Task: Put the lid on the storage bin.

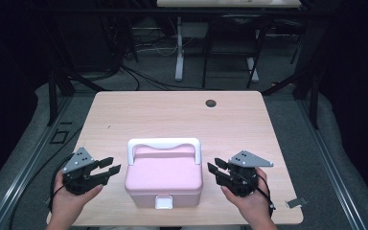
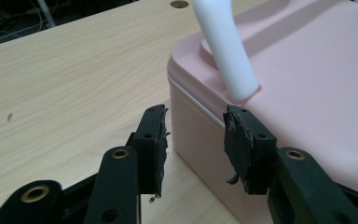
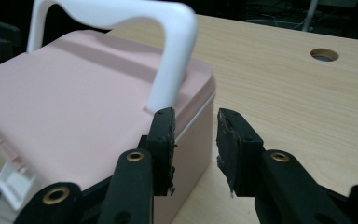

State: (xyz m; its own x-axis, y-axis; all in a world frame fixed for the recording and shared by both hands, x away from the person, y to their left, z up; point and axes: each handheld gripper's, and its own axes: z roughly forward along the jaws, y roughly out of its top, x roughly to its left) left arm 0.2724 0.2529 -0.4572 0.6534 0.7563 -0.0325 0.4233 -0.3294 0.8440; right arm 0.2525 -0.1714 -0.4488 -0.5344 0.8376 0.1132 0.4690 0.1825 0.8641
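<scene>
The bench (image 1: 172, 115) in front of me is pale wood, with a small round hole (image 1: 211, 103) near its far edge. On the near middle of it sits the pink box (image 1: 164, 178), lid down, its white handle (image 1: 164, 143) standing upright over the back of the lid and a white latch (image 1: 163, 202) on the side facing me.

My left gripper (image 1: 109, 168) sits just beside the box's left wall, aimed at it. In the left gripper view the jaws stand apart with the box's upper corner between them, and the pads do not press on it, so it is released.

My right gripper (image 1: 216, 171) is just beside the box's right wall, pointing inward. Its jaws are parted too, straddling the edge of the lid without touching it; nothing is grasped.
</scene>
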